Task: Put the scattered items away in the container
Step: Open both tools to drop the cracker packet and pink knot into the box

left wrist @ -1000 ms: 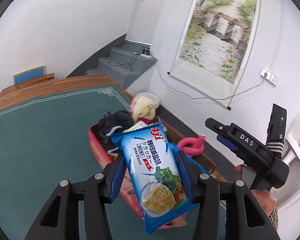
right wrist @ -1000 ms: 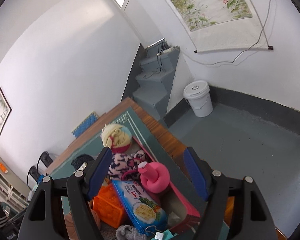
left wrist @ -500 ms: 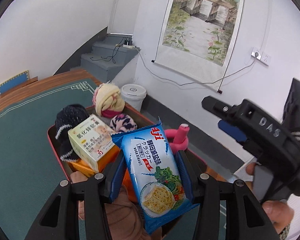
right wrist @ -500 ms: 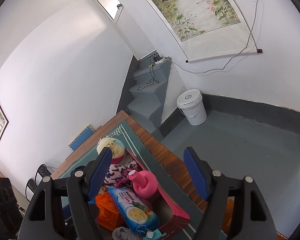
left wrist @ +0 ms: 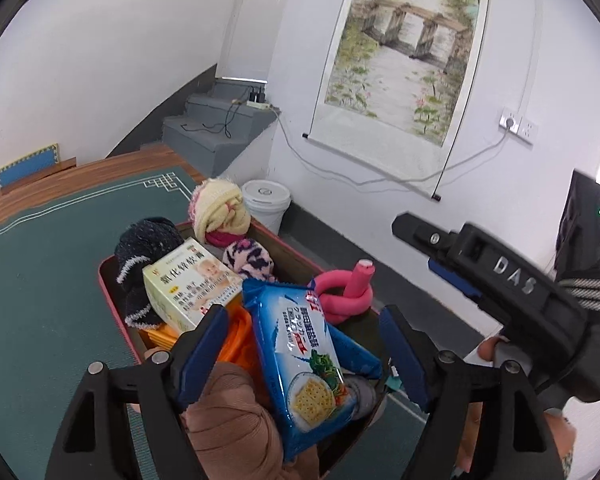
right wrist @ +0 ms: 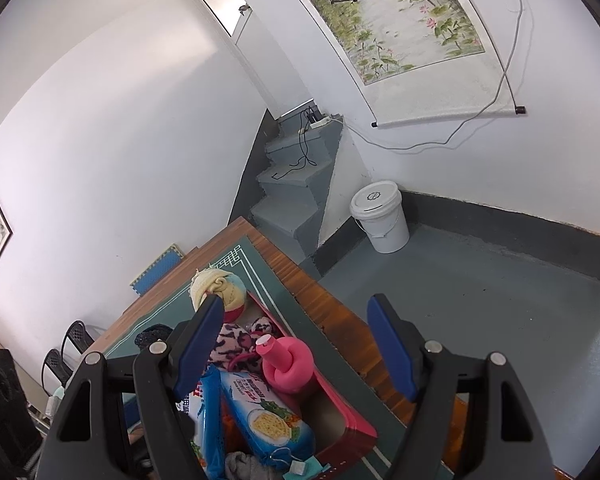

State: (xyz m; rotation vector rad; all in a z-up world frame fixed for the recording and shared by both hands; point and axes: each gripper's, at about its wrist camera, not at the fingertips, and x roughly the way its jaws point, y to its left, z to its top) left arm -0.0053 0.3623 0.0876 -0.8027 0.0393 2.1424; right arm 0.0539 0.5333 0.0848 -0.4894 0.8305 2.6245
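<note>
Two grippers over one container; left gripper [left wrist: 300, 344] nearest the work, jaws opening, blue pads standing clear of the cracker packet [left wrist: 308, 364] on both sides; packet between them but no longer pinched, as far as the left wrist view shows; packet's long axis runs away from the left gripper, along its pointing line, near end low toward the camera, far end up toward the pink foam twist [left wrist: 346, 296]; packet lies on the pile inside the red tray [left wrist: 112, 308], over a brown cloth bundle [left wrist: 232, 416] and orange pieces; judgement: release in hand, packet already placed; next move for the left gripper is straight back along that axis, so the pads do not drag the wrapper.

Right gripper [right wrist: 296, 348] held off to the side, jaws wide, nothing between them; same packet [right wrist: 260, 420] below and left of its pads.

Further in: medicine box [left wrist: 190, 284], dark sock [left wrist: 144, 256], spotted pink sock [left wrist: 248, 258], yellow sock ball [left wrist: 218, 210] at the far rim; tray sits on the green mat [left wrist: 40, 280].
</note>
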